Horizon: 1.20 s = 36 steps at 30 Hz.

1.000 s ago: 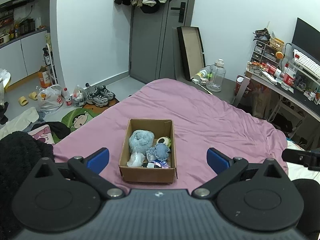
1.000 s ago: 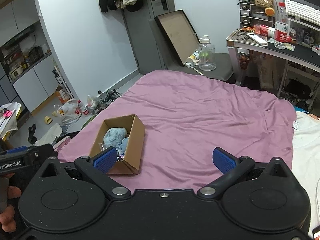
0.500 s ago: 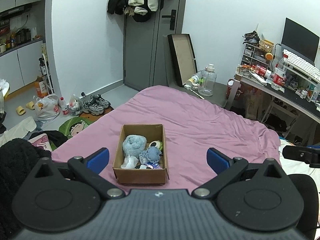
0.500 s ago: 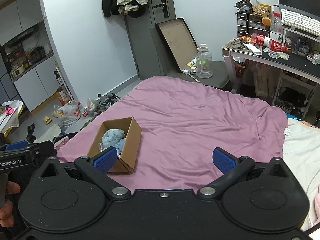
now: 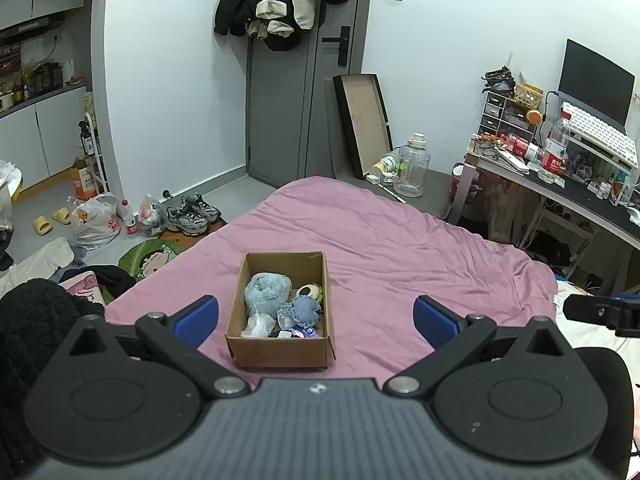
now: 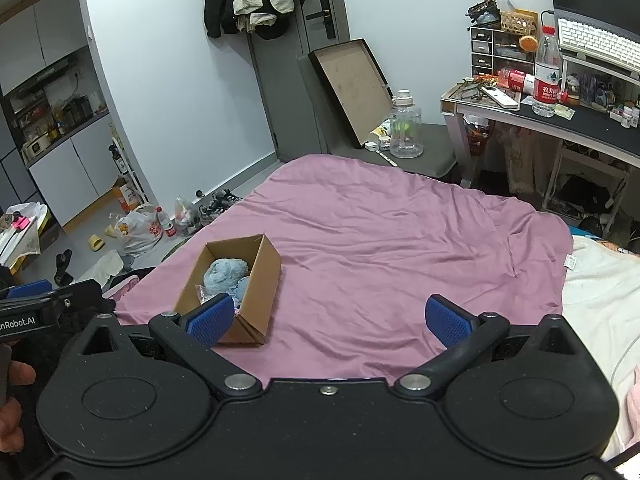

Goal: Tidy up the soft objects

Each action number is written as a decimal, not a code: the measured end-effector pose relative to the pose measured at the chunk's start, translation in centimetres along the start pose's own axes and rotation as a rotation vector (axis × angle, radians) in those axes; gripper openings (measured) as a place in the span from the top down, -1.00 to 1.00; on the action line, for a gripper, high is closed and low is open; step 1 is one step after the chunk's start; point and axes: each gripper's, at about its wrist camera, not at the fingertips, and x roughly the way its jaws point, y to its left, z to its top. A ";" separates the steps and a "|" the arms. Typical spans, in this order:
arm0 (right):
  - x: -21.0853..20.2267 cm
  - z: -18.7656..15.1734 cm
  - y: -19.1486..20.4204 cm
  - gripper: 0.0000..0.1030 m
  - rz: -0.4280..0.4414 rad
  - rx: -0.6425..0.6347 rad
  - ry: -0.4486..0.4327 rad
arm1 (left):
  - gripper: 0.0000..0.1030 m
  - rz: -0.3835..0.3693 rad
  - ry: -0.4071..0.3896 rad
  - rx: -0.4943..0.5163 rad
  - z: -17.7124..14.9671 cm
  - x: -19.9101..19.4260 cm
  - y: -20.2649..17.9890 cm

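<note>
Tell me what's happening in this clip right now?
A person holds a gripper in each hand above a bed with a pink sheet. Both the left gripper and the right gripper are open and empty. A cardboard box sits on the sheet, already holding a fluffy blue plush, a smaller blue plush and other small items. Nothing is being grasped.
</note>
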 end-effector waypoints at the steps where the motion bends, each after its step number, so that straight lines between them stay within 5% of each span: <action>1: 0.0 0.0 0.0 -1.00 -0.002 0.000 0.000 | -1.00 0.000 0.000 0.003 -0.1 -0.1 -0.1; 36: 0.1 -0.4 0.5 -1.00 0.005 -0.017 0.005 | -1.00 0.001 -0.002 0.010 -0.2 -0.5 0.2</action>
